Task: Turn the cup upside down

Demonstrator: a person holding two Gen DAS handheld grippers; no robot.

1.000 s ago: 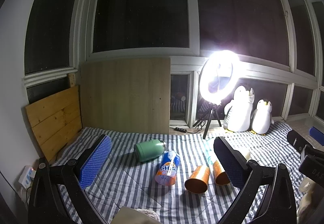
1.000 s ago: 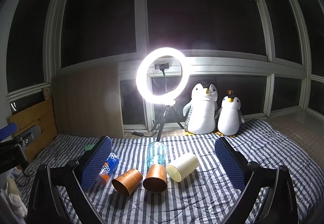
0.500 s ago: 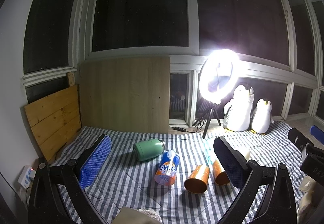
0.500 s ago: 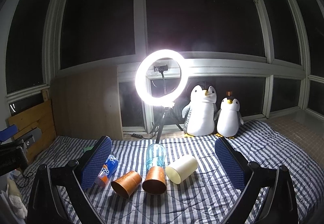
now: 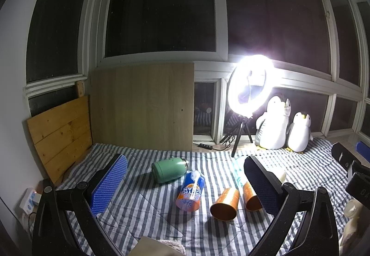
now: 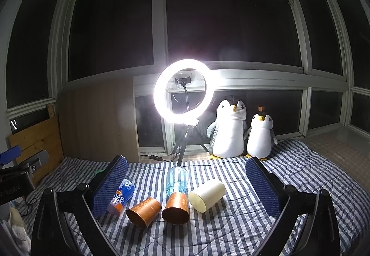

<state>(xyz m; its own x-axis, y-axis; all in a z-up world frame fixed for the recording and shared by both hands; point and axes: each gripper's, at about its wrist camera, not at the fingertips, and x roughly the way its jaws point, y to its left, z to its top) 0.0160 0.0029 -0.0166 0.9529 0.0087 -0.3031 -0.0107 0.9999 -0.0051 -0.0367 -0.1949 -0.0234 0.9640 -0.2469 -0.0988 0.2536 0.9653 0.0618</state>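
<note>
Three cups lie on their sides on the striped bed cover [image 6: 231, 228], and you have not yet reached for any of them: both claws hover above the cover, well apart from everything. Your right claw [image 6: 185, 183] is released, jaws spread wide and empty; your left claw [image 5: 185, 183] is the same.

Nearest the middle of your right claw's view is the right copper cup [image 6: 176, 208], mouth facing you, its long axis running away toward the clear bottle [image 6: 177, 179] just behind it. Beside it, the left copper cup [image 6: 143, 212] has its mouth toward you and leftward, and the cream cup [image 6: 206, 195] has its mouth toward you, base angled back to the right.

Your next move, I judge, is to bring one claw down across a cup's wall, close, then lift and turn it so the mouth faces the cover.
</note>
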